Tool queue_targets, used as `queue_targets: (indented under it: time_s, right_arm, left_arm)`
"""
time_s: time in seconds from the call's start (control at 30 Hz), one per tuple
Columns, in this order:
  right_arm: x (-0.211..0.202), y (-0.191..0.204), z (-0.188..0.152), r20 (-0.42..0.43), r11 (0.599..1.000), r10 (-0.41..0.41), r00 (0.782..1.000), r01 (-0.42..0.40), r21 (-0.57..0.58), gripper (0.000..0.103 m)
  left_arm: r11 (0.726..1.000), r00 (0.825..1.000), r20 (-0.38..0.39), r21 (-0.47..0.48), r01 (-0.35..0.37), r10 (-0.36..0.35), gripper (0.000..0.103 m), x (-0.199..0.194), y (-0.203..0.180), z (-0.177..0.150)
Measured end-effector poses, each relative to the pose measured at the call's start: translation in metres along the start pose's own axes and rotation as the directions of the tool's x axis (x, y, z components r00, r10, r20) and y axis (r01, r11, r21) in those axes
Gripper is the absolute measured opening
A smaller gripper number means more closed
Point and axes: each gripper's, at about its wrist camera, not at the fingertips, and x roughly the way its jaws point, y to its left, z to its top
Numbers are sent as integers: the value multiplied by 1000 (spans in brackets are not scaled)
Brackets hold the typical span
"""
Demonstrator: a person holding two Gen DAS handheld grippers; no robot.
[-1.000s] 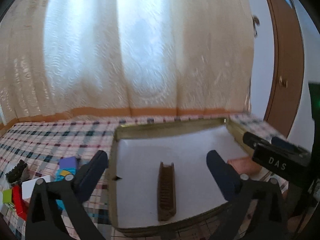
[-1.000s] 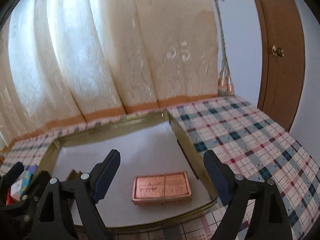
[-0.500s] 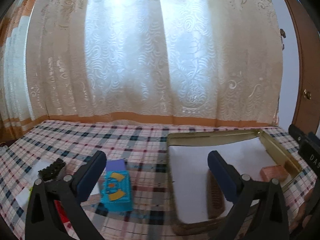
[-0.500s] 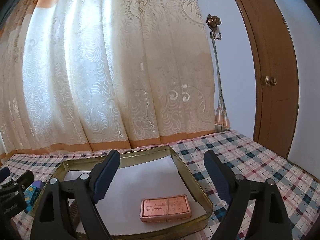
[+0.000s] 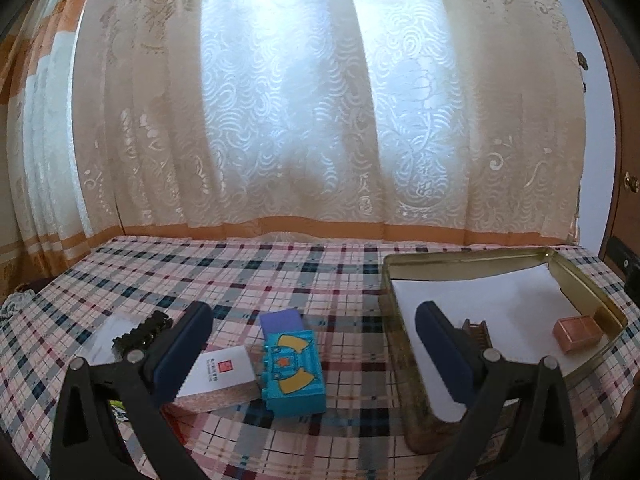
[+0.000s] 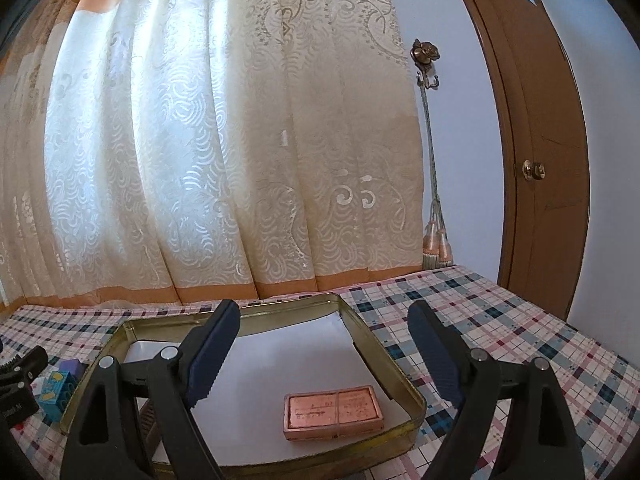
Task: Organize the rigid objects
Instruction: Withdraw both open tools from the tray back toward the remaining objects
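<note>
Left wrist view, left to right. Black toothed piece (image 5: 142,330) at lower left on the plaid tablecloth (image 5: 248,276), lying on a white sheet. Left gripper (image 5: 314,354) spread wide, nothing between the jaws. White card box (image 5: 218,376) just behind the left finger, red square logo and small dark print on top, too small to read. Purple block (image 5: 280,320) touching the far end of a blue toy block (image 5: 294,372) with yellow shapes and an orange star. At right, gold tin tray (image 5: 400,344) lined with white paper; inside, brown comb-like piece (image 5: 476,330), partly hidden by the right finger, and copper box (image 5: 578,330) near the right wall.

Right wrist view. Blue toy block at lower left, outside the tray. Right gripper (image 6: 322,354) spread wide, empty, held over the tray. Copper box in the tray's near right corner, lid embossed with text, possibly two panels, not legible. Curtain behind; tassel tieback and brown door at right.
</note>
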Motion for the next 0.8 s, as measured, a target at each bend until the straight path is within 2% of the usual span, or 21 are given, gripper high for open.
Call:
queue_targets:
  time_s: [0.37, 0.8]
  right_arm:
    - [-4, 7, -2, -6, 1000, -3, 1000, 3, -5, 87]
    - [-14, 26, -5, -1, 999, -3, 1000, 3, -36, 87]
  left_arm:
    - [1000, 1000, -15, -8, 8, -8, 103, 1, 11, -2]
    - [999, 999, -23, -24, -23, 23, 103, 1, 41, -2]
